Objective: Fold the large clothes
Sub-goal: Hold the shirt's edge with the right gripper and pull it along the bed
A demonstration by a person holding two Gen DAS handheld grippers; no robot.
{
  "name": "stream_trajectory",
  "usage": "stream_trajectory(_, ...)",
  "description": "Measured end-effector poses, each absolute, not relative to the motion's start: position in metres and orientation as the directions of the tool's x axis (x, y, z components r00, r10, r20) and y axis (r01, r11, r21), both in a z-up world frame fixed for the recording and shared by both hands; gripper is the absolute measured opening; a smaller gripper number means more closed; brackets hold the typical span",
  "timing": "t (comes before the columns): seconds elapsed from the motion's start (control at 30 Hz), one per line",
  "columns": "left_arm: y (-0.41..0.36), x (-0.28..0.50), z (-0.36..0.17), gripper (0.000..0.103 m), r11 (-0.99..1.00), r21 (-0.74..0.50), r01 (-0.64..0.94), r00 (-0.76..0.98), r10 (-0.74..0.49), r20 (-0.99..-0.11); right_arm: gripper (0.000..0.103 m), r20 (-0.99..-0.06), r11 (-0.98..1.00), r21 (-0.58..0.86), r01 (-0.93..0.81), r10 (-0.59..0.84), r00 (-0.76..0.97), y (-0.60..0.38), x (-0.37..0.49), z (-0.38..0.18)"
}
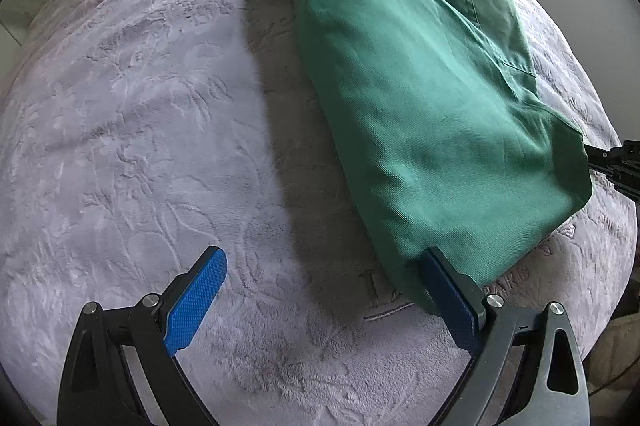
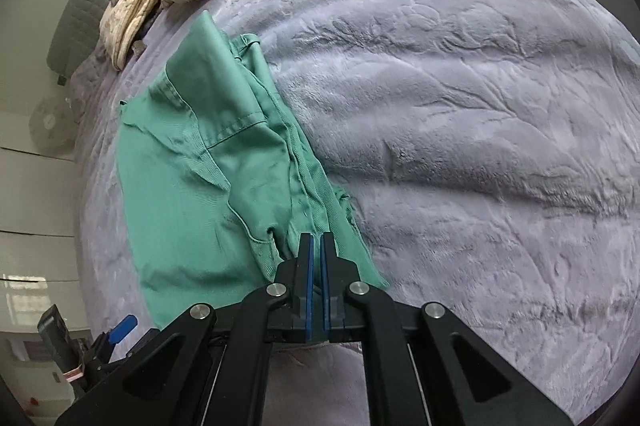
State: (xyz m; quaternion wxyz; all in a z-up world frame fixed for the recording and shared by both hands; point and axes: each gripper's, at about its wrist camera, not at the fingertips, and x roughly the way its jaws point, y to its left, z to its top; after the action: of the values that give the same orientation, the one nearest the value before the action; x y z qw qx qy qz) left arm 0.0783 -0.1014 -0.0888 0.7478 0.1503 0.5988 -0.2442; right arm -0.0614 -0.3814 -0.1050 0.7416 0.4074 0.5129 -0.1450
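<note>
Two grippers: left gripper (image 1: pixel 324 290) spread wide beside green garment (image 1: pixel 420 97), right gripper (image 2: pixel 317 246) pinching its edge.

The left gripper (image 1: pixel 322 296) is built from black linkage arms joined by round silver pivot screws, with triangular cut-outs. Blue, finely dimpled pads (image 1: pixel 196 300) are fitted. The right gripper (image 2: pixel 316 240) is made alike.

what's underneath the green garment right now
The green garment lies on the lilac plush blanket; embossed lettering shows at its near edge. Whatever else lies beneath is hidden by the cloth.
</note>
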Motion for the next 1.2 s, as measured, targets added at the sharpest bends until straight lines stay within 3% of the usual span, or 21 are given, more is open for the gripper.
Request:
stream_trajectory(1.07,-0.106,0.091,-0.083,0.098,0.844,-0.053,0.533,0.165,-0.165,-0.972,0.004,-0.870,0.636,0.471,0.611,0.223,0.439,-0.384,-0.047,-0.101)
stream_trajectory(1.2,-0.111,0.097,-0.078,0.103,0.849,-0.026,0.527,0.196,-0.151,-0.969,0.004,-0.868,0.639,0.476,0.605,0.229,0.441,-0.387,-0.044,-0.100)
